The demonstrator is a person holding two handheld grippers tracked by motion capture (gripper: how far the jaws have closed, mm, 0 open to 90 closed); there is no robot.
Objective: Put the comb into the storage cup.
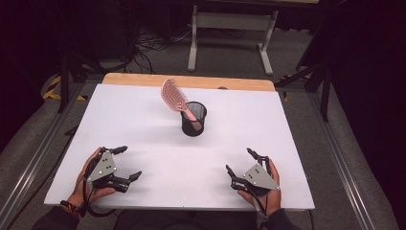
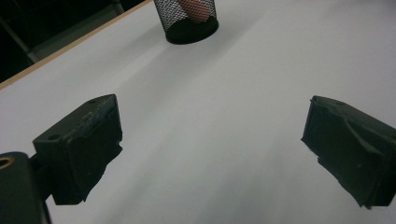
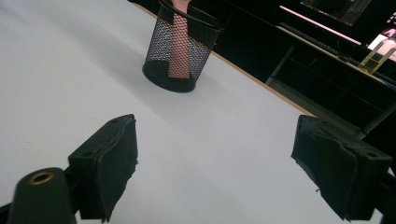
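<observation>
While both hands rest at the near edge of the counter, the left hand-held gripper lies at the near left with its jaws spread wide and nothing between them. In the left gripper view those two black jaws stand far apart over bare white surface. The right hand-held gripper sits at the near right, its jaws likewise spread and empty; the right gripper view shows the same wide gap above the white top.

A black mesh cup stands upright near the middle of the counter, a little toward the far side, well apart from both grippers and roughly between them. A pink hairbrush stands in the cup handle down, leaning so that its bristled head tilts up and to the left, out over the rim. Through the mesh in the right gripper view the pink handle reaches to the cup's base. In the left gripper view the cup appears at the top edge, ahead of the jaws.

Beyond the far wooden edge of the counter, a white frame stands on the grey floor.
</observation>
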